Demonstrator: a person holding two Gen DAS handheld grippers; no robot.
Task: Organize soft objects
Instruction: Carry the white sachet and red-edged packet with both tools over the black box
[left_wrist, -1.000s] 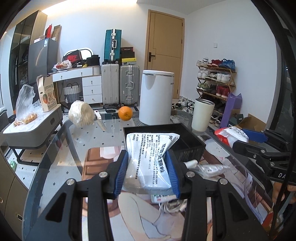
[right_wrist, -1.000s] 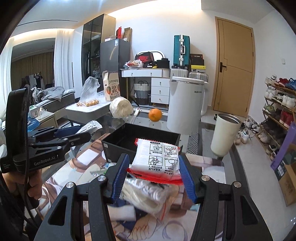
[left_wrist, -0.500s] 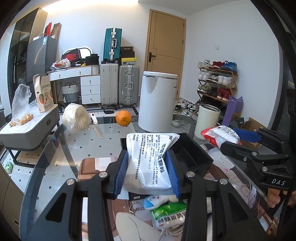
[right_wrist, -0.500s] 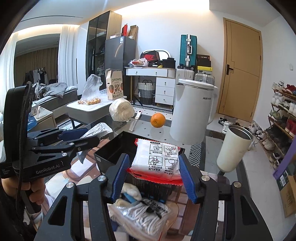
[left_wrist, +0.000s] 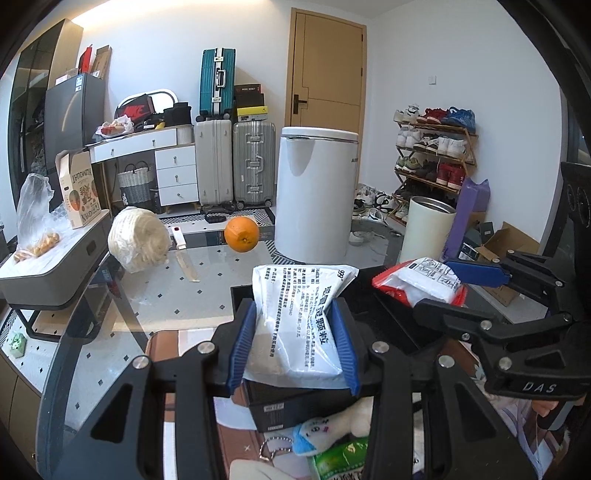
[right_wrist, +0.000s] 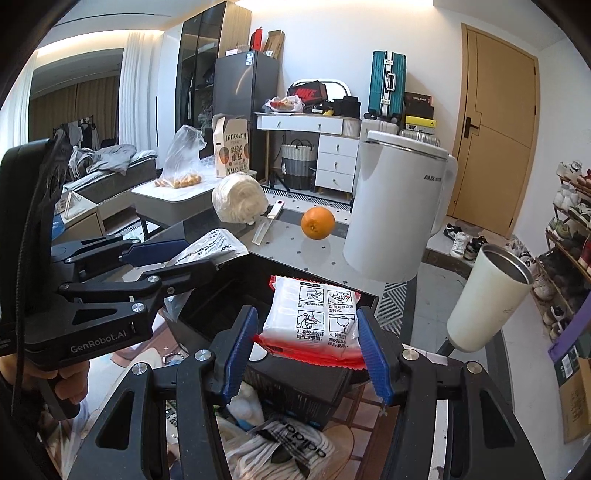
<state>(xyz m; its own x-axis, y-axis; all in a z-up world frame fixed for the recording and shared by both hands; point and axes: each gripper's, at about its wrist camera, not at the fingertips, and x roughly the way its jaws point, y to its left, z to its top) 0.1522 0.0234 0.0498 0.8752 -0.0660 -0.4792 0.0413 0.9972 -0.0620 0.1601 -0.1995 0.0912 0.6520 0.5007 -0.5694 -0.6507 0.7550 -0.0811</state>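
Glass table (left_wrist: 207, 284) with dotted top: orange (left_wrist: 242, 234), knife (left_wrist: 184, 254), wrapped white bundle (left_wrist: 138, 238). Suitcases, door, shoe rack behind.

Left gripper (left_wrist: 293, 345) clamps white printed pouch (left_wrist: 299, 317) above black bin (left_wrist: 295, 404). Right gripper (right_wrist: 304, 349) clamps red-edged white packet (right_wrist: 314, 317) above same bin.

Only right view shows bed, curtains.

Two packets are held up over the bin (left_wrist: 295, 406) on the table (left_wrist: 155, 295): the printed pouch (left_wrist: 295, 325) to the left, the sealed packet (right_wrist: 314, 317) to the right. Behind the bin an orange (left_wrist: 242, 234) is set, with a knife (left_wrist: 184, 254) and a yarn ball (left_wrist: 138, 238) to its left. A plush toy (left_wrist: 332, 428) is tucked in front of the bin.
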